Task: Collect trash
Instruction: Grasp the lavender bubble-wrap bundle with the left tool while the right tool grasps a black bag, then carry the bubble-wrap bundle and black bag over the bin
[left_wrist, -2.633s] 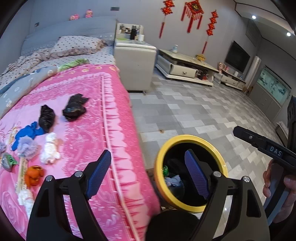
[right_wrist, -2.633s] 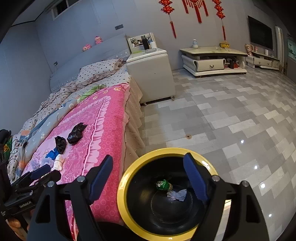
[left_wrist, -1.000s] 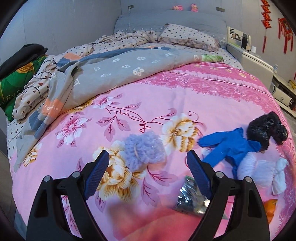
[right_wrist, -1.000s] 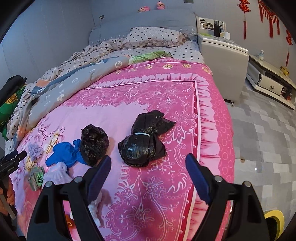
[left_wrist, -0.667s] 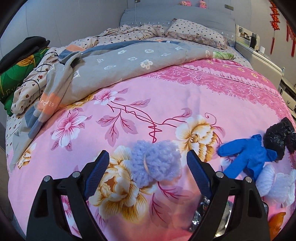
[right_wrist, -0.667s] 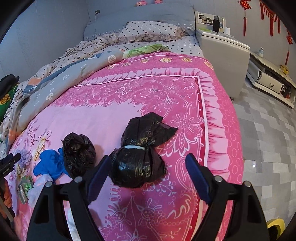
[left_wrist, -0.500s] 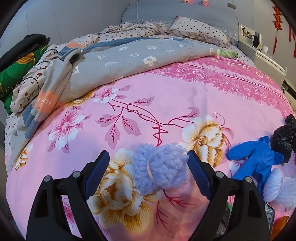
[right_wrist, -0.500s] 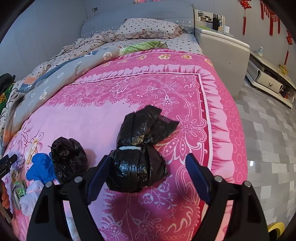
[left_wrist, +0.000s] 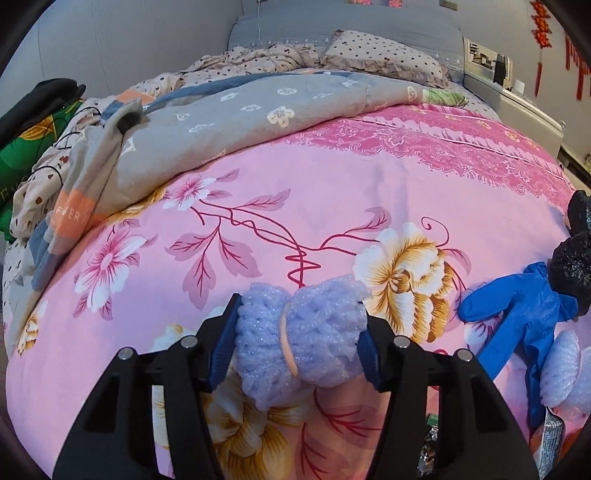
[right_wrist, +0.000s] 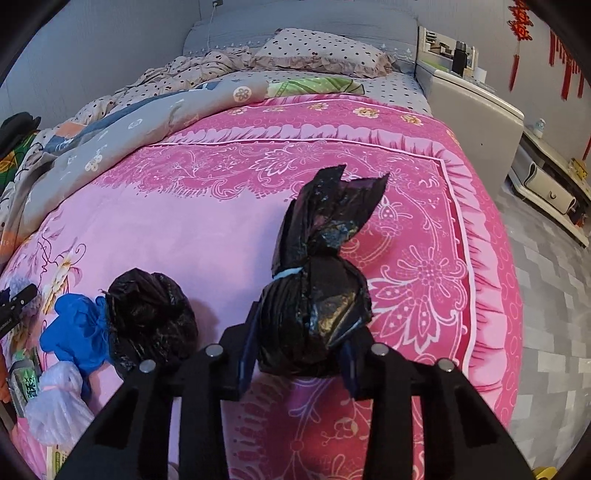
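The pink bedspread (right_wrist: 229, 221) stretches wide and bare ahead of both grippers; its frilled edge drops to the tiled floor (right_wrist: 554, 295) to the right of the right gripper (right_wrist: 295, 354). That gripper's jaws are closing on a tied black bag (right_wrist: 317, 295), pads against its sides. To its left lie a smaller black bag (right_wrist: 151, 314) and a blue glove (right_wrist: 74, 332). The left gripper (left_wrist: 299, 343) is closing on a lilac foam bundle (left_wrist: 299, 332), pads touching both ends.
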